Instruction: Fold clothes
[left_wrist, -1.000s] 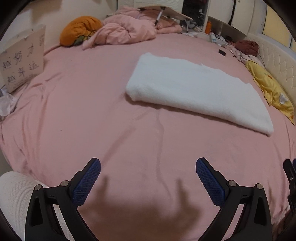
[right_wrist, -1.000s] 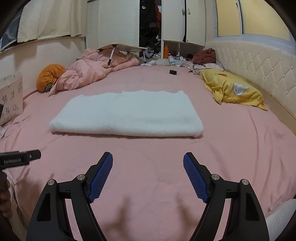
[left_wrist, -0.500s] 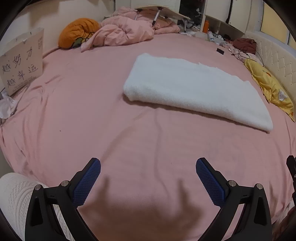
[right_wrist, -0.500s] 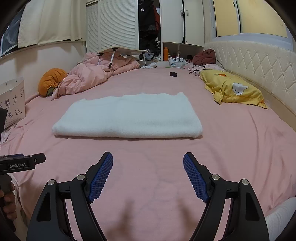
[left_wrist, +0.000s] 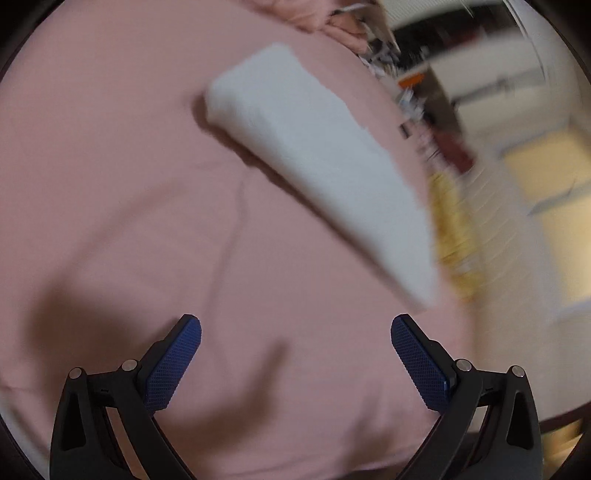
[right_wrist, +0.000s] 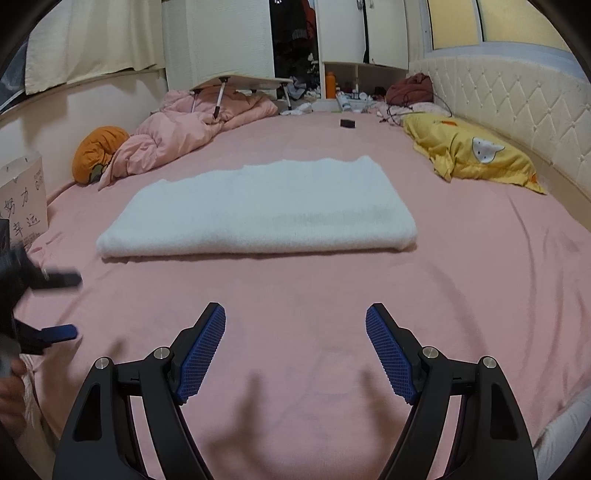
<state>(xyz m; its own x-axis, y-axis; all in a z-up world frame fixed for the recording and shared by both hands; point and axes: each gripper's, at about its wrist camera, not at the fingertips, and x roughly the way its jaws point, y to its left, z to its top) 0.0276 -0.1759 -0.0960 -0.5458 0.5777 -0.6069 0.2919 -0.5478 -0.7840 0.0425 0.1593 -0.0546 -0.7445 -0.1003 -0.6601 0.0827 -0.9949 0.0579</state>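
Observation:
A white fluffy garment (right_wrist: 258, 210), folded into a long rectangle, lies flat on the pink bed sheet (right_wrist: 295, 295). It also shows tilted and blurred in the left wrist view (left_wrist: 317, 162). My right gripper (right_wrist: 295, 336) is open and empty, above the sheet in front of the garment's near edge. My left gripper (left_wrist: 295, 347) is open and empty, short of the garment's left end. It also shows at the left edge of the right wrist view (right_wrist: 59, 302).
A yellow pillow (right_wrist: 472, 155) lies by the padded headboard (right_wrist: 517, 107) at right. A pink quilt (right_wrist: 184, 136), an orange cushion (right_wrist: 96, 151) and a small folding table (right_wrist: 243, 81) sit at the back left. A paper bag (right_wrist: 22, 199) stands at left.
The left gripper has rolled and swung fast, so its view is now tilted and blurred. The right gripper has barely moved. Both jaws stay open; the garment has not moved.

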